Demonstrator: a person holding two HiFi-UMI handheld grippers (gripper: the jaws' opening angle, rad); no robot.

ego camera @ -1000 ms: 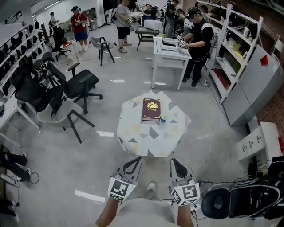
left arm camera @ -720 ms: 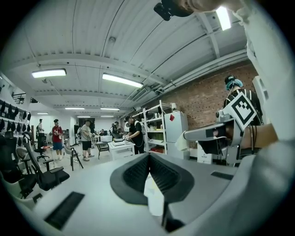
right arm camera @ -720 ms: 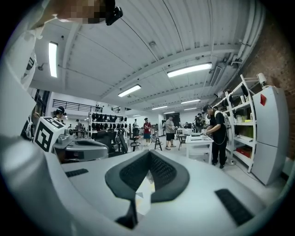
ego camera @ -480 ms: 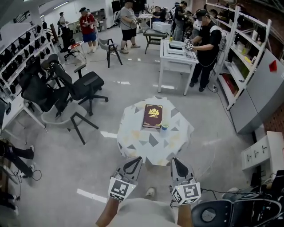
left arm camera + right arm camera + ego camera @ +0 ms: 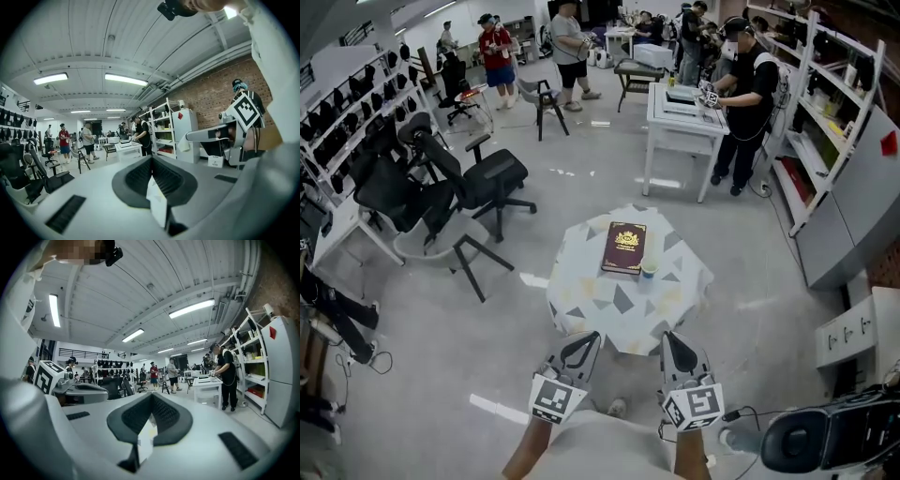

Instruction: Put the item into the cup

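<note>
- The left gripper (image 5: 592, 336) is low down at 6 o'clock in the head view, close to the person's body. Its two jaws are pressed together, with nothing between them.
- The right gripper (image 5: 667, 337) is just beside it, a bit toward 5 o'clock. Its jaws are together too, with nothing held.
- Both grippers point up toward 12 o'clock, at a round table (image 5: 581, 295) with a white cloth with grey shapes on it.
- A dark red book (image 5: 624, 247) lies flat on the table, a little toward 12 o'clock from the middle.
- The cup (image 5: 648, 271) stands on the table at 5 o'clock from the book — just beside its corner and well apart from both grippers.
- The item for the cup is too small to make out.
- A black chair (image 5: 483, 178) stands at 10 o'clock from the table, and a person (image 5: 750, 80) stands by a white desk (image 5: 680, 117) at 1 o'clock.
</note>
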